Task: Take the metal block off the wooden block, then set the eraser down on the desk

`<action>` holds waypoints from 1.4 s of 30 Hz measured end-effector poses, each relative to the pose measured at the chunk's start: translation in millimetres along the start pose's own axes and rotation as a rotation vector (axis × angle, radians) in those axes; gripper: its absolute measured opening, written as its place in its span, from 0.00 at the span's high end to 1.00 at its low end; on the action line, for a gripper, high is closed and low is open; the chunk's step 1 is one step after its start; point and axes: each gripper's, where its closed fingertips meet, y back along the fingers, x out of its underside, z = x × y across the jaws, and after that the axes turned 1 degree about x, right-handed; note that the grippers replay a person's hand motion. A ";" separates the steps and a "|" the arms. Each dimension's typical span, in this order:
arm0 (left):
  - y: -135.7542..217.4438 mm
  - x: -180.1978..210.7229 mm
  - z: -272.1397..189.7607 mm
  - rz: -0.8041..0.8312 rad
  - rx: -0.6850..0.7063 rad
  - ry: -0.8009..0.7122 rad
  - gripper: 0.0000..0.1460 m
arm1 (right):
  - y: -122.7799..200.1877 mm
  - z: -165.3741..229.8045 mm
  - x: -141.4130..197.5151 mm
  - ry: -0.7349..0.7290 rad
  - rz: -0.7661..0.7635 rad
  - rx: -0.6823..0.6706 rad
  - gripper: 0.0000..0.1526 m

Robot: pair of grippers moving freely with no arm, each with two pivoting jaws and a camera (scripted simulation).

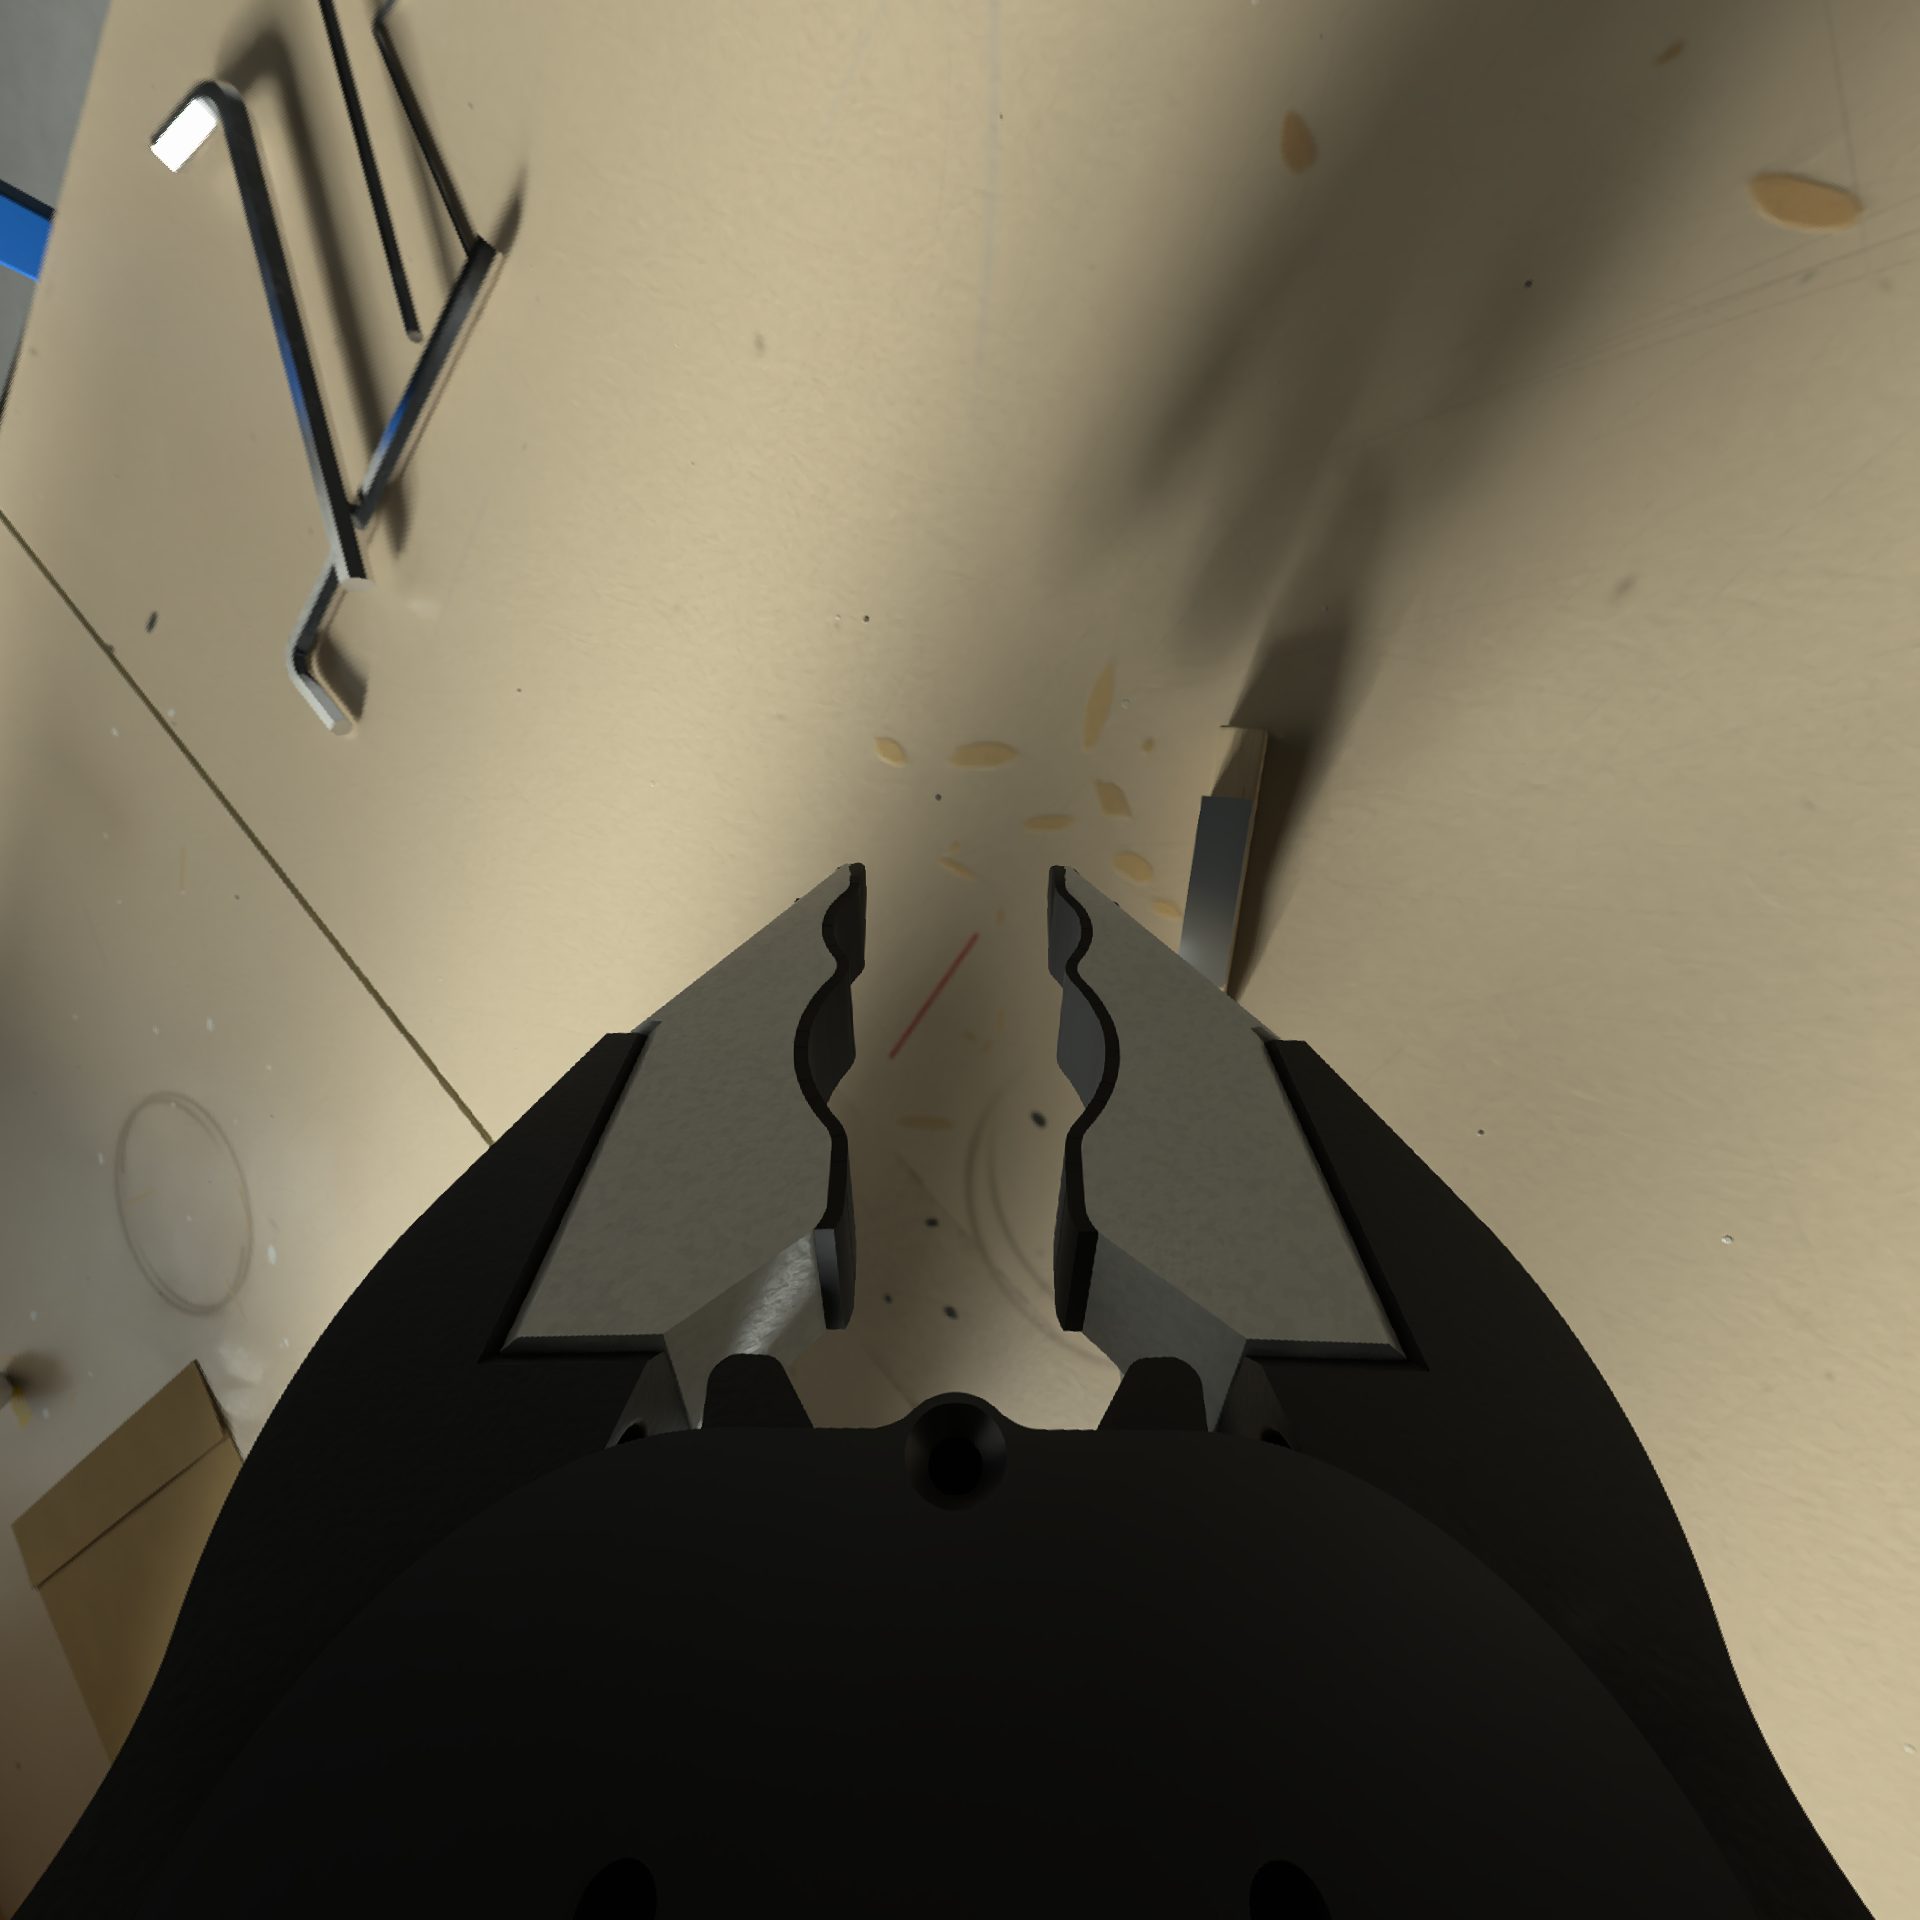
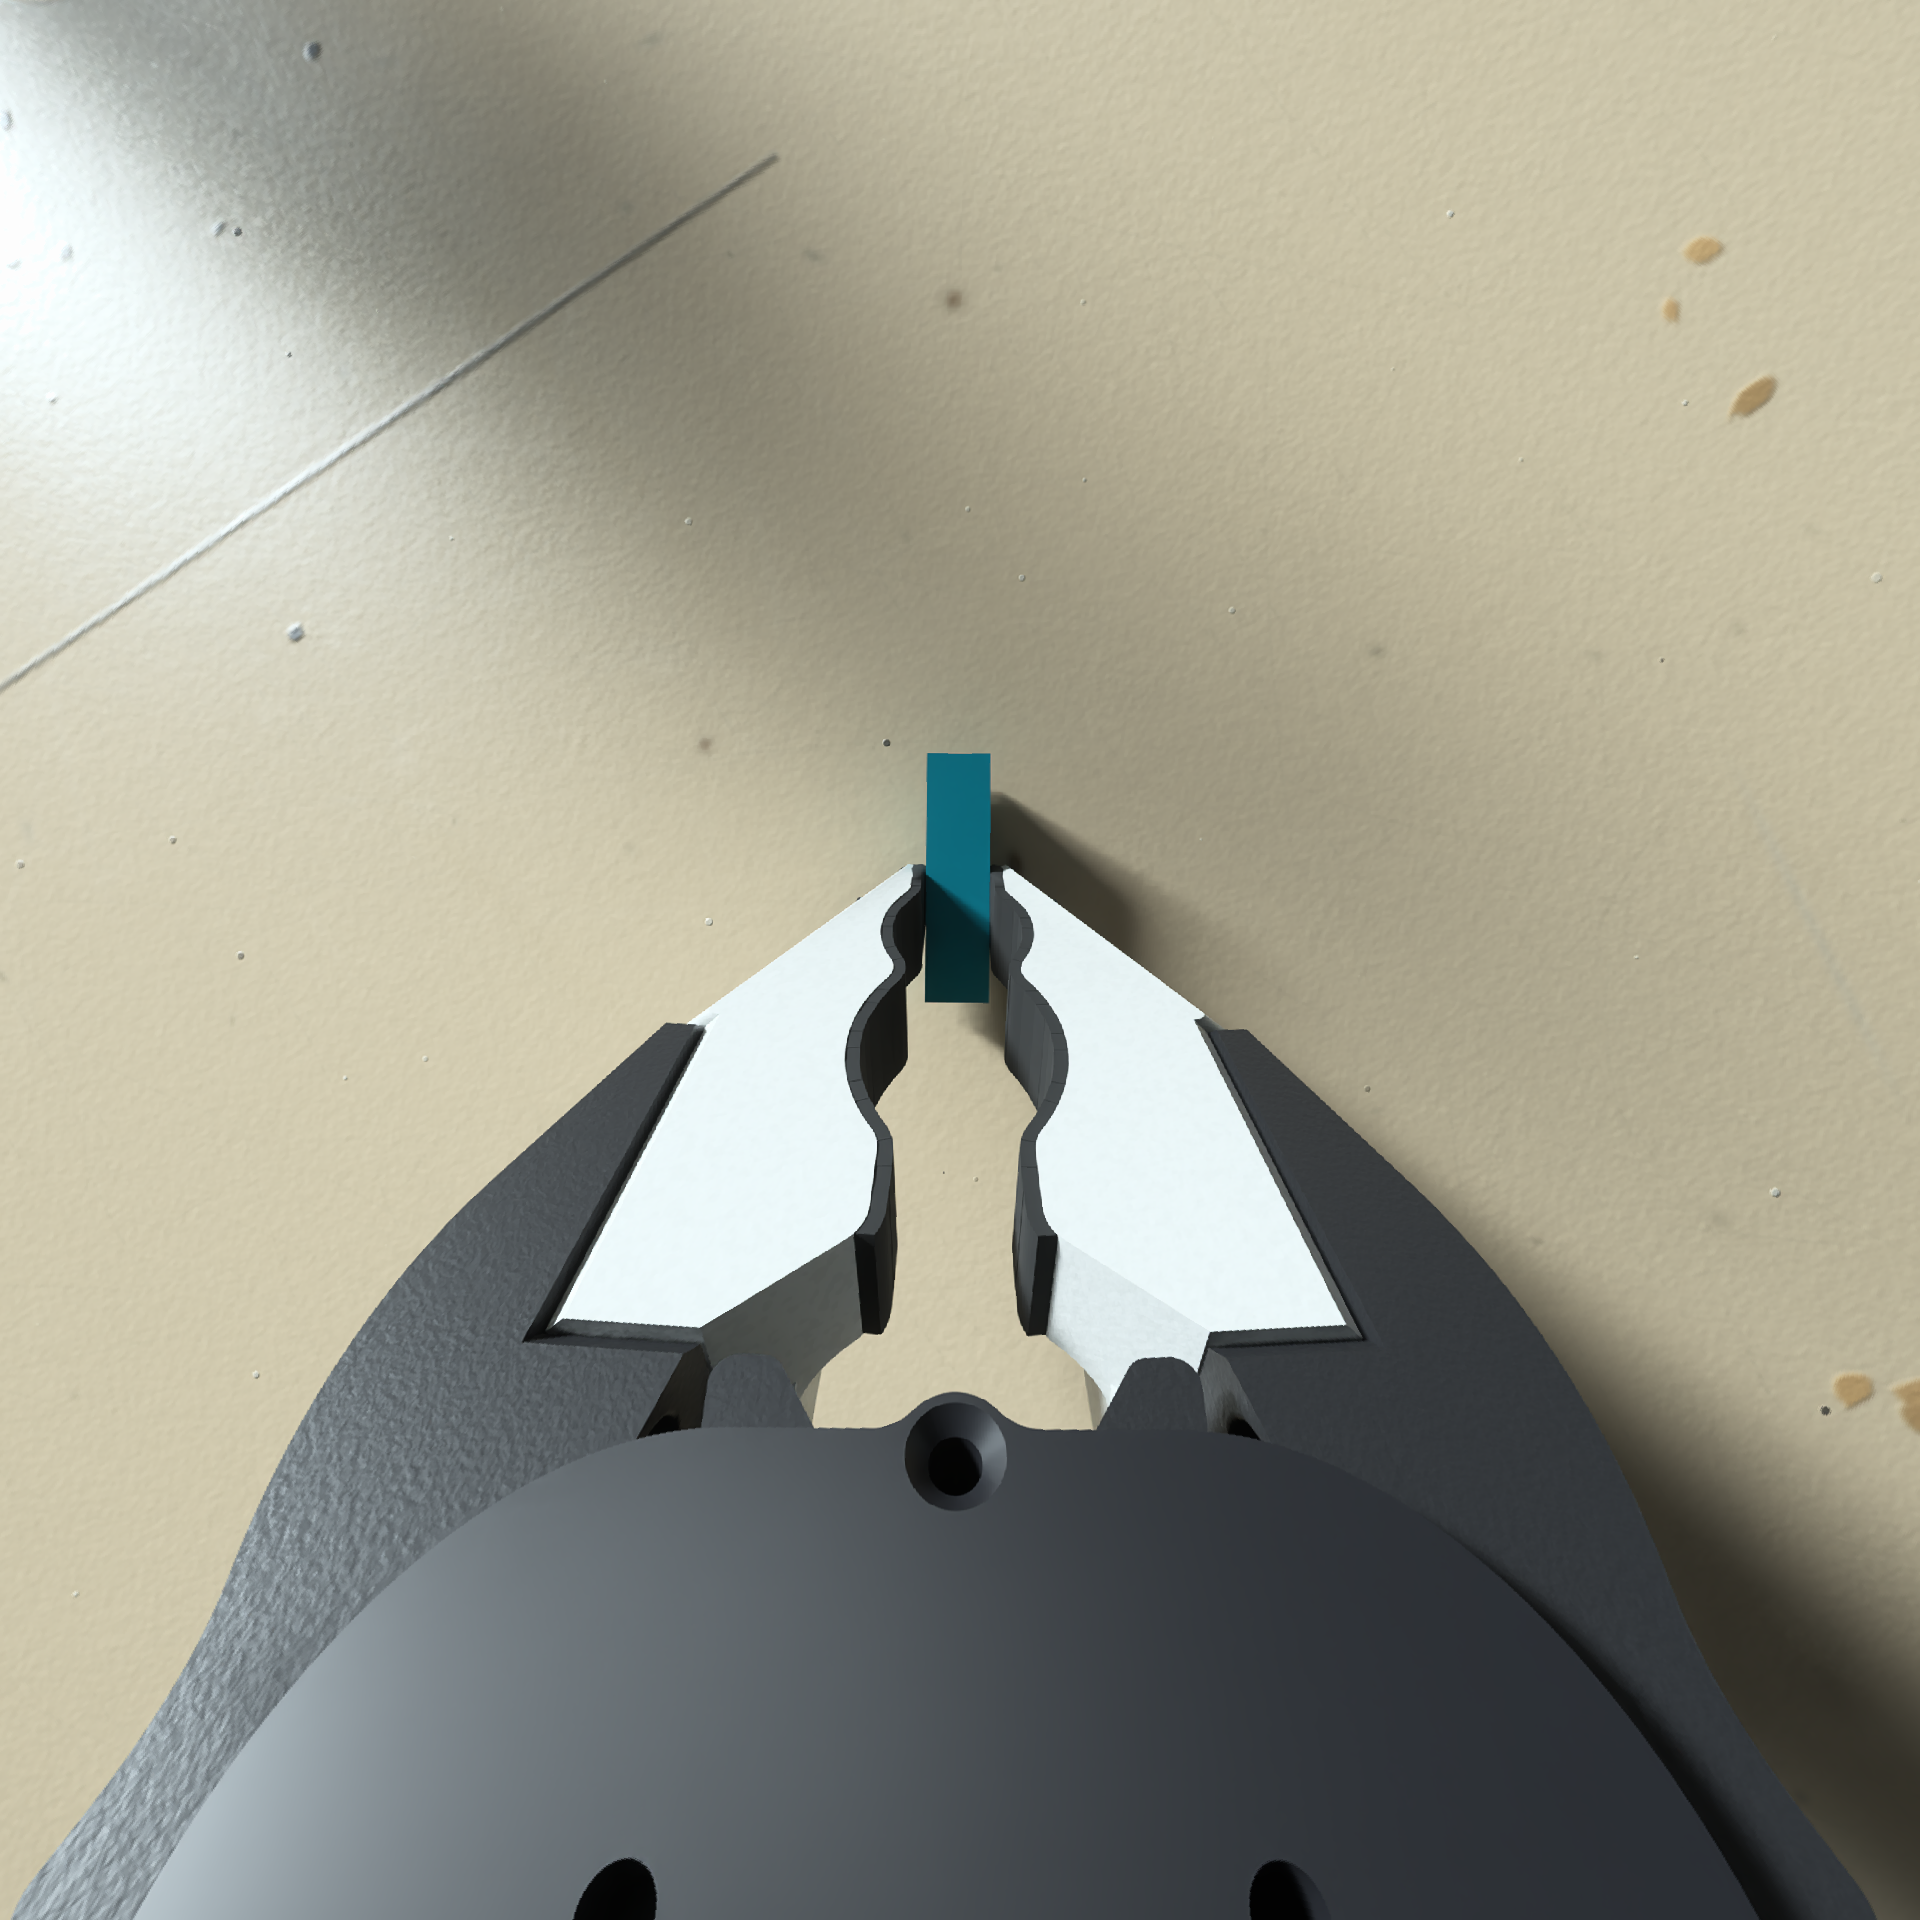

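Observation:
In the left wrist view my left gripper (image 1: pixel 956 883) is open and empty, pointing down at the beige desk (image 1: pixel 727 623). Just right of its right finger a grey metal block (image 1: pixel 1218 883) lies against a pale wooden block (image 1: pixel 1249 769). Both show edge-on, and the finger hides their lower ends. In the right wrist view my right gripper (image 2: pixel 957 883) is shut on a teal eraser (image 2: pixel 957 810), which stands on end between the fingertips and sticks out past them. It is close above the desk (image 2: pixel 1351 623). I cannot tell if it touches.
Several steel hex keys (image 1: pixel 301 364) lie at the upper left of the left wrist view, next to a blue object (image 1: pixel 21 234) at the edge. A cardboard box (image 1: pixel 125 1538) sits at the lower left. Small tan flecks (image 1: pixel 982 750) dot the desk.

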 end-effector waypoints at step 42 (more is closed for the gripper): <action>40.7 -29.3 -14.1 -0.073 0.064 0.098 0.94 | 8.3 -2.6 3.6 -0.005 -0.059 0.083 0.78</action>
